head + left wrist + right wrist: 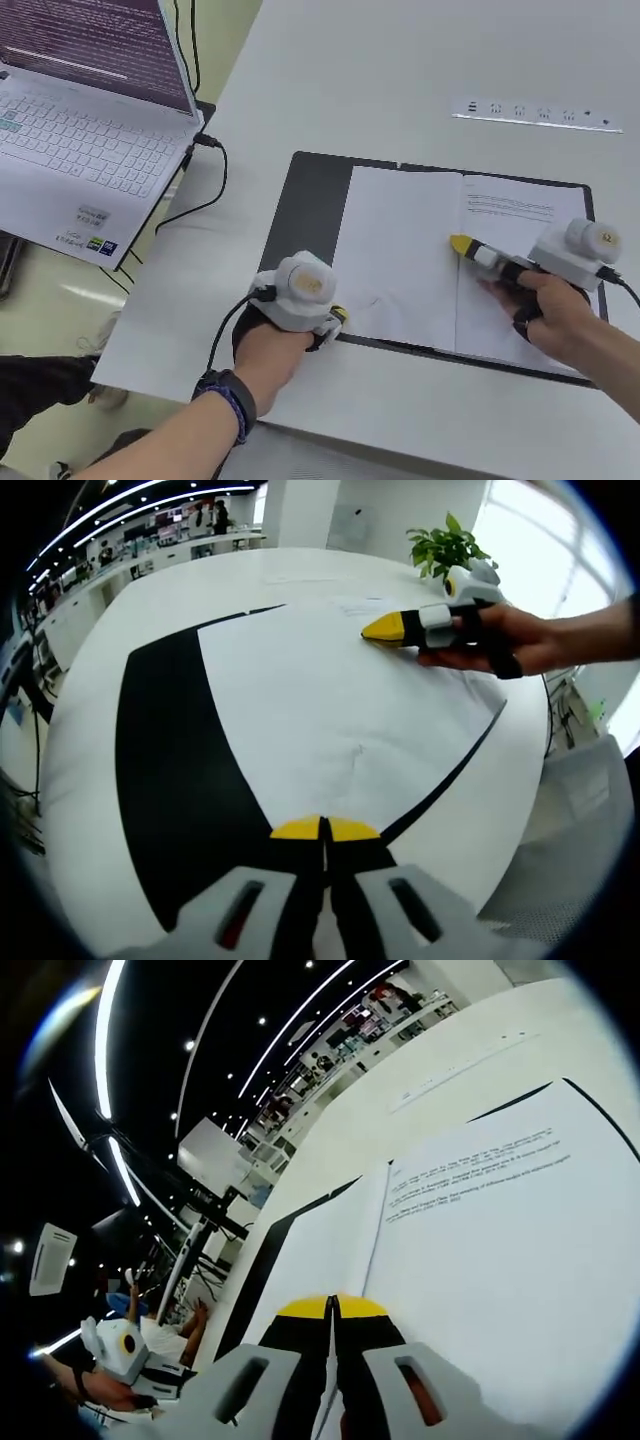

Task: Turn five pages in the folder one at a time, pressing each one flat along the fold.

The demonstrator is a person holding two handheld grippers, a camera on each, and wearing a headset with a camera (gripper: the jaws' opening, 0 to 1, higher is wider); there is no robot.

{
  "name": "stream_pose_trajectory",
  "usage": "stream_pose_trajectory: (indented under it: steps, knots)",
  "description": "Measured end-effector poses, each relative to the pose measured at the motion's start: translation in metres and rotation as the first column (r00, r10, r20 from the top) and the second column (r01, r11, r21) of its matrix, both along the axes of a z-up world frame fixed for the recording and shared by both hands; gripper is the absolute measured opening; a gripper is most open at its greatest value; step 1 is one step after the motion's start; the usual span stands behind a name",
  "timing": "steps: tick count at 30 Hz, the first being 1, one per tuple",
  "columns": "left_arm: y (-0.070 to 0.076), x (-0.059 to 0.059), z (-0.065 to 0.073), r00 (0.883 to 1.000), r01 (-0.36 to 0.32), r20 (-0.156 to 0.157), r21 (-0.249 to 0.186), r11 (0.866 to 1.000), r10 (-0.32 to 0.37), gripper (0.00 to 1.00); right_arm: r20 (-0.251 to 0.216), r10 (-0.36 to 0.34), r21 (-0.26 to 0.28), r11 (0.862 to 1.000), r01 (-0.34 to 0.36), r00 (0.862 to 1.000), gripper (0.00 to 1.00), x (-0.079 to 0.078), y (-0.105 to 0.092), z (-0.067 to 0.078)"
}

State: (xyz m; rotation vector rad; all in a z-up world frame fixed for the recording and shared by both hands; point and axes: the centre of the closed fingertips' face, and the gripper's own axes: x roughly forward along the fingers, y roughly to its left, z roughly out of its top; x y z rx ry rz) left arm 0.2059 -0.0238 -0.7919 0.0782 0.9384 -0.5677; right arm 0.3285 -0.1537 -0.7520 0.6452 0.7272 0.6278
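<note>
Left gripper (pixel 338 315), jaws drawn together with nothing between them, rests at the near edge of the open folder (pixel 305 205), with the blank page (pixel 400 250) spread ahead of its tips. Right gripper (pixel 460 244), also closed, has its yellow tips down on the fold (pixel 458 310). Best to draw them along the crease with light, even pressure while the left one pins the cover.

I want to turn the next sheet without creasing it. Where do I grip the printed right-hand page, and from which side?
I'd grip the printed page at its free outer edge, coming from the right. It lies flat, bound at the fold on its left, so that edge should lift most freely. The right gripper, shut, rests by the fold.
</note>
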Motion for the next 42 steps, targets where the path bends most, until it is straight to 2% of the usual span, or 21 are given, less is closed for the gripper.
stream_pose_trajectory:
  steps: [6, 11, 17, 21, 22, 24, 35, 37, 38, 42]
  knots:
    - [0.0, 0.0, -0.001, 1.0, 0.005, -0.001, 0.009, 1.0, -0.005, 0.0, -0.005, -0.028, 0.022, 0.999, 0.028, 1.0, 0.0, 0.008, 0.001, 0.002]
    - [0.0, -0.001, -0.001, 1.0, 0.022, 0.012, 0.02, 1.0, -0.022, 0.0, -0.004, -0.042, 0.027, 0.999, 0.042, 0.999, 0.0, 0.012, 0.004, 0.004]
    - [0.001, -0.003, -0.001, 1.0, 0.014, 0.007, 0.009, 1.0, -0.014, 0.0, -0.01, -0.059, 0.047, 0.997, 0.059, 0.998, 0.0, 0.016, 0.005, 0.005]
    - [0.001, -0.003, -0.001, 1.0, 0.029, 0.002, 0.009, 1.0, -0.029, 0.0, -0.011, -0.09, 0.061, 0.994, 0.091, 0.996, 0.0, 0.025, 0.006, 0.005]
    - [0.001, -0.003, -0.001, 1.0, 0.031, 0.0, 0.009, 0.999, -0.031, 0.0, -0.012, -0.103, 0.065, 0.992, 0.104, 0.995, 0.0, 0.034, 0.004, -0.001]
    - [0.001, -0.003, -0.001, 0.999, 0.033, 0.0, 0.009, 0.999, -0.033, 0.0, -0.016, -0.12, 0.079, 0.99, 0.12, 0.993, 0.0, 0.04, 0.003, -0.003]
    - [0.0, -0.004, 0.0, 0.998, 0.062, 0.021, 0.025, 0.998, -0.063, 0.0, -0.016, -0.171, 0.087, 0.981, 0.171, 0.985, 0.0, 0.054, 0.006, 0.0]
    - [0.001, -0.004, 0.0, 0.997, 0.069, 0.027, 0.016, 0.998, -0.069, 0.0, -0.034, -0.197, 0.106, 0.974, 0.199, 0.98, 0.0, 0.06, 0.005, 0.0]
    - [0.002, -0.003, 0.0, 0.998, 0.058, 0.026, 0.0, 0.998, -0.058, 0.0, -0.03, -0.199, 0.106, 0.974, 0.201, 0.98, 0.0, 0.061, 0.005, -0.001]
    - [0.001, -0.003, 0.0, 0.998, 0.061, 0.026, -0.007, 0.998, -0.061, 0.0, -0.032, -0.221, 0.115, 0.968, 0.223, 0.975, 0.0, 0.07, 0.004, -0.001]
